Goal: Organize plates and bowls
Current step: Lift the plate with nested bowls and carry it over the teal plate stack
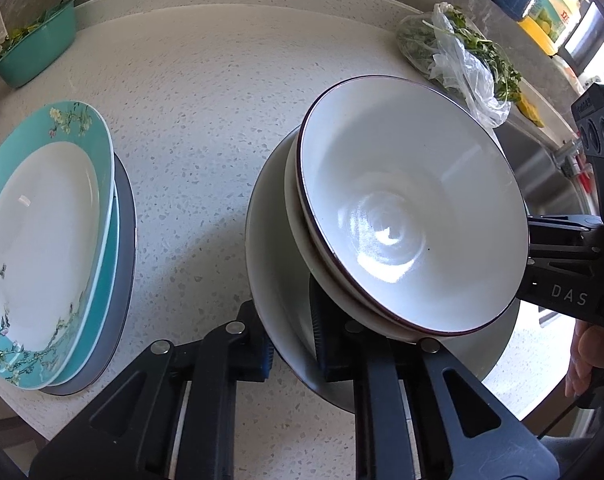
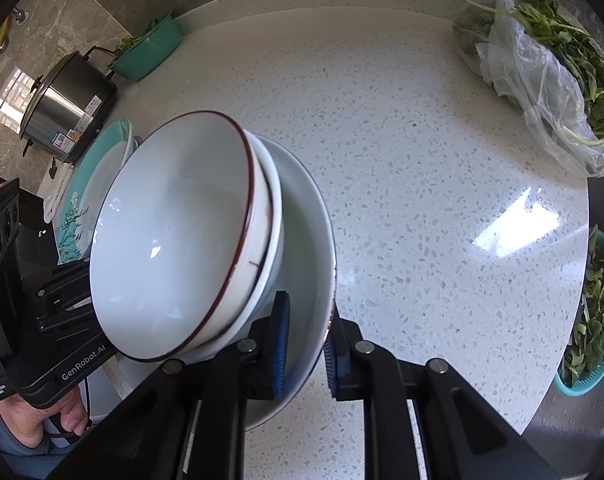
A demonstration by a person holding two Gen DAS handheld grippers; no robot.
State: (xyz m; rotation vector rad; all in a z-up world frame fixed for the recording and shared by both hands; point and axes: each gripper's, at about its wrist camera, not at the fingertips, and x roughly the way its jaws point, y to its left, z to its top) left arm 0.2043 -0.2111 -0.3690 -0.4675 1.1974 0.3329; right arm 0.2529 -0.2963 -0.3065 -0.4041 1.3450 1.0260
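Left wrist view: my left gripper (image 1: 289,344) is pinching the near rim of the large white bowl (image 1: 277,280); two red-rimmed bowls (image 1: 414,216) are nesting just beyond my fingers; teal plates (image 1: 49,240) are lying far left.
Right wrist view: my right gripper (image 2: 306,344) is clamping that bowl's opposite rim (image 2: 314,280).

Glazed ceramic, speckled stone, steel.
Bowls (image 1: 414,216) glossy white; countertop (image 2: 422,160) polished speckled stone; pot (image 2: 67,106) upper left brushed metal; bag (image 2: 542,92) thin crinkled clear plastic.
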